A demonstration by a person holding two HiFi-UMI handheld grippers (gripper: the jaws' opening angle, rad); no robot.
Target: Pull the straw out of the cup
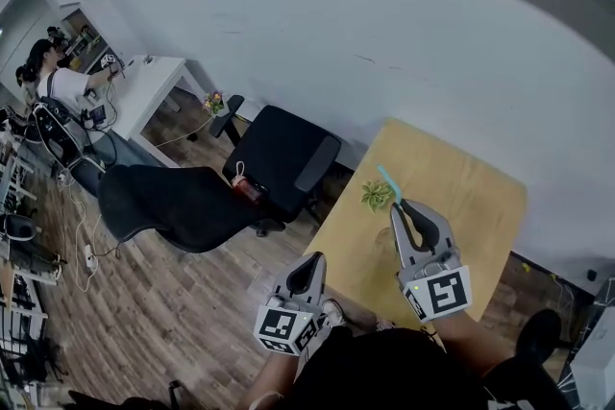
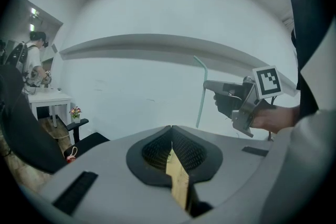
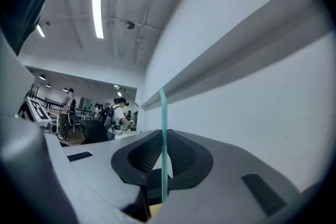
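Hovering beside the table (image 1: 471,197), the left gripper (image 1: 312,266) has its jaws pressed together, empty. Further right, the right gripper (image 1: 398,209) pinches the straw (image 1: 387,178) narrowly — teal, roughly upright, held in the air — near a small green thing (image 1: 376,195).

Pale wood with a matt finish forms the desk (image 1: 480,197), and the straw (image 1: 387,177) is smooth, translucent teal plastic. The left hand-held gripper (image 1: 312,266) and the right hand-held gripper (image 1: 404,209) have matt grey plastic shells with black, finely ribbed pads (image 3: 184,157). The floor (image 1: 192,302) is brown wood plank, and the chair (image 1: 279,154) is matt black cloth.
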